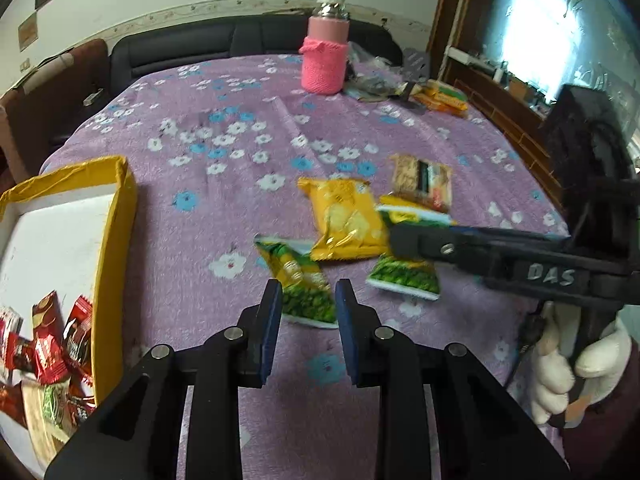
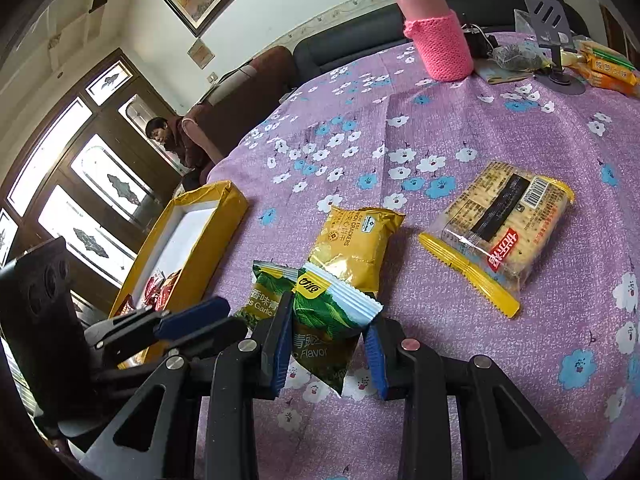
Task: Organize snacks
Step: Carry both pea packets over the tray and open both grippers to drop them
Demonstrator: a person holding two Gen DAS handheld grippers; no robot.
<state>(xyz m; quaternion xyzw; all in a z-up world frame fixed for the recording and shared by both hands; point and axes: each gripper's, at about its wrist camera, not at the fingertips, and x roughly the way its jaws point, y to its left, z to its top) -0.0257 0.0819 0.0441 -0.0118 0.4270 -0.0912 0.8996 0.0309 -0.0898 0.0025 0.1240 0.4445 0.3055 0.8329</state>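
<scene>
The right gripper (image 2: 326,344) pinches a green pea packet (image 2: 324,320) just above the purple cloth (image 2: 460,128), beside its twin (image 1: 302,280). The left gripper (image 1: 306,312) is nearly closed, empty. The yellow box (image 1: 116,240) sits left.

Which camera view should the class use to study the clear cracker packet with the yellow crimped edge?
The right wrist view. There the cracker packet lies large and sharp on the purple cloth, barcode and crackers plain. In the left wrist view the same packet is small, blurred and farther off.
</scene>
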